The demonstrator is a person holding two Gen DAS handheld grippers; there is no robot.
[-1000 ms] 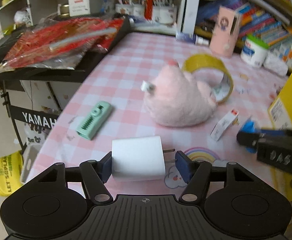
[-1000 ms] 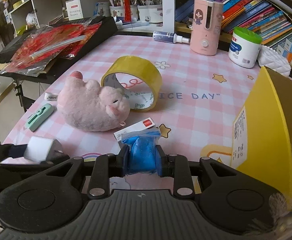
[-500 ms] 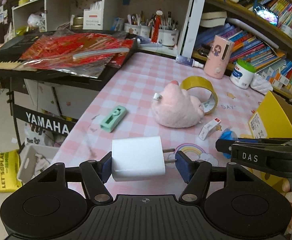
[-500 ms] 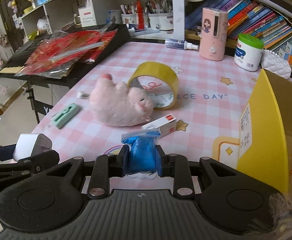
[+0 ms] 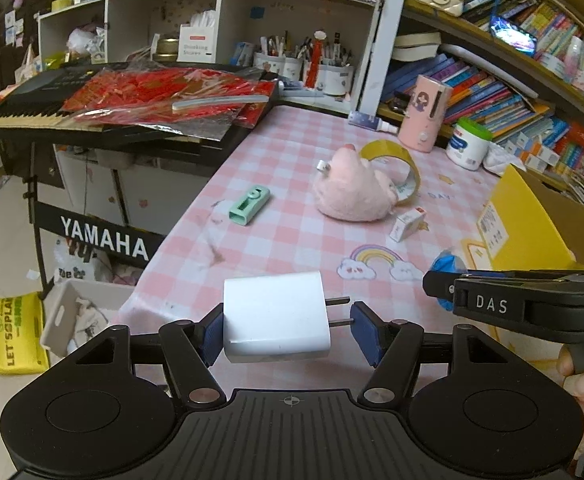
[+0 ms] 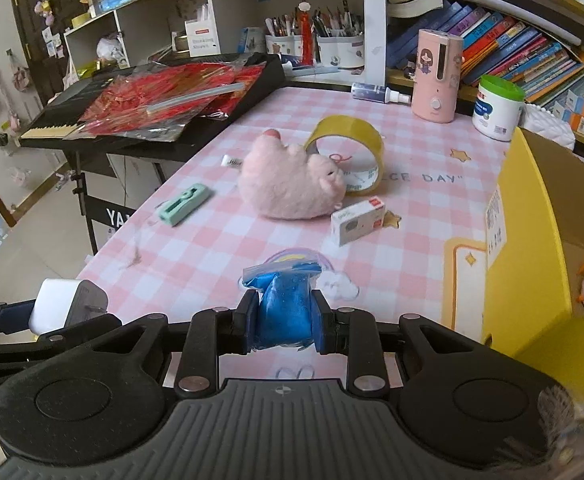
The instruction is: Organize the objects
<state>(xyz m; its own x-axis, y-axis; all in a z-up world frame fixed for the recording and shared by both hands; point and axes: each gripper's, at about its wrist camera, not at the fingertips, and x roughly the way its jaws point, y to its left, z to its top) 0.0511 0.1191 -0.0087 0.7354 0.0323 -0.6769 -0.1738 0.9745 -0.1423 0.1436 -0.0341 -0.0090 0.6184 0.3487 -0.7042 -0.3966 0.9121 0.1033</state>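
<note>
While both grippers hang above the near edge of the pink checked surface (image 6: 431, 152), stock stands thus, all placed from the plush pig (image 6: 292, 188).

Left gripper (image 5: 286, 322): jaws clamped end to end on a white charger plug (image 5: 276, 316), one pad on its flat back, the other seemingly on the prong tips. Held in the air, well nearer than the pig.

Right gripper (image 6: 286, 328): jaws clamped on a blue pouch (image 6: 284, 312), also held off the surface nearer than the pig.

Tape roll (image 6: 349, 152): upright, touching the pig's far side.

White carton (image 6: 357, 220): just beside the pig, on its near right.

Green cutter (image 6: 182, 204): lying left of the pig, apart.

Yellow box (image 6: 527, 248): well to the pig's right, open.
</note>
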